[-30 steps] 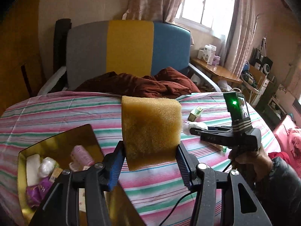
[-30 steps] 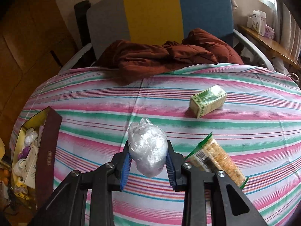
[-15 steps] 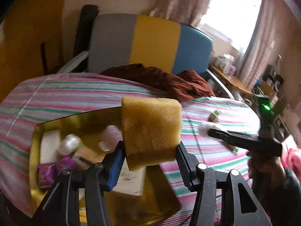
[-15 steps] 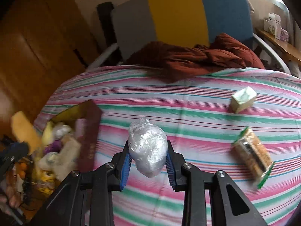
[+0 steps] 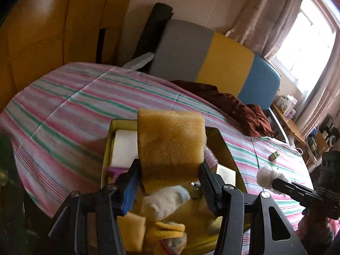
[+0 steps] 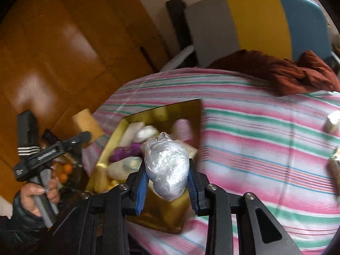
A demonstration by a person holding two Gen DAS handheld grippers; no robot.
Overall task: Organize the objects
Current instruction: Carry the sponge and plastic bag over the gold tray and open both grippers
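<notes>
My left gripper (image 5: pixel 169 177) is shut on a big yellow sponge (image 5: pixel 170 144), held right above the gold-lined box (image 5: pixel 223 140) of small items. My right gripper (image 6: pixel 167 182) is shut on a white ball wrapped in clear plastic (image 6: pixel 166 165), hanging over the near end of the same box (image 6: pixel 174 108). In the right wrist view the left gripper (image 6: pixel 85 136) and its sponge (image 6: pixel 87 121) show at the box's left side, held by a hand (image 6: pixel 34 193). The left wrist view shows the right gripper (image 5: pixel 274 180) with the white ball (image 5: pixel 265 175) at the right.
A striped cloth (image 5: pixel 85 106) covers the table. A dark red blanket (image 6: pixel 286 72) and a grey, yellow and blue chair back (image 5: pixel 212 57) lie beyond. A small green box (image 5: pixel 274 155) and a snack pack (image 6: pixel 334 165) rest on the cloth to the right. Wooden cabinets (image 6: pixel 53 53) stand at the left.
Both grippers have swung left across the table with their loads. The gold box now sits directly under the sponge and under the plastic-wrapped ball. Both grips are unchanged.
</notes>
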